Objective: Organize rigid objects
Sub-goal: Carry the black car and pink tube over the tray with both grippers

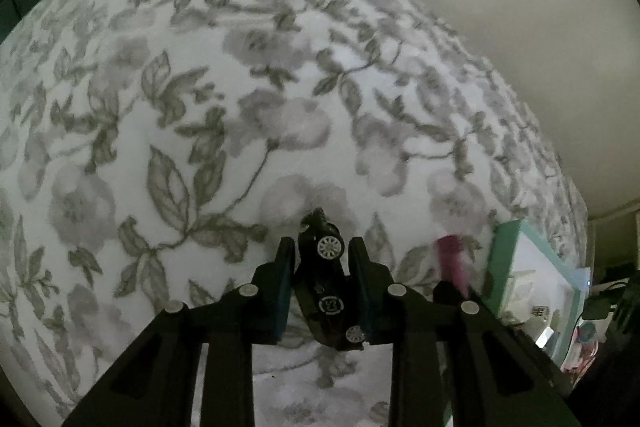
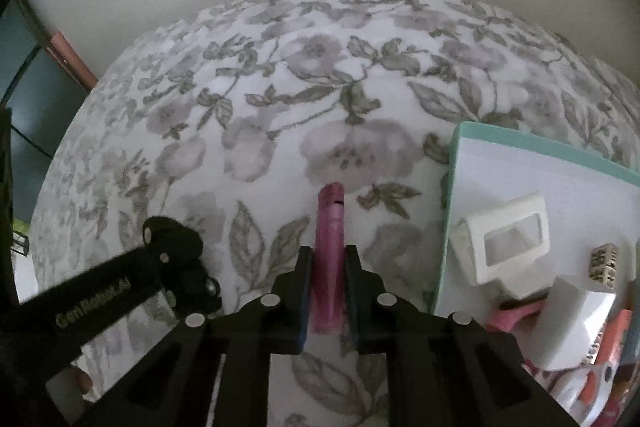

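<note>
Left gripper [image 1: 322, 259] clamped on a toy car [image 1: 326, 283], right gripper [image 2: 328, 267] on a pink tube [image 2: 330, 259], possibly a pen. Both light, stiff, slick; best pinched mid-body.

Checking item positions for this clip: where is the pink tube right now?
The pink tube sits clamped in the right hand-held gripper above the flowered cloth, left of the green-rimmed box.

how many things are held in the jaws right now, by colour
black: 1, the toy car in the left gripper
pink: 1, the pink tube in the right gripper
total: 2, each clamped above the floral blanket; what lies in the teal box is not counted
</note>
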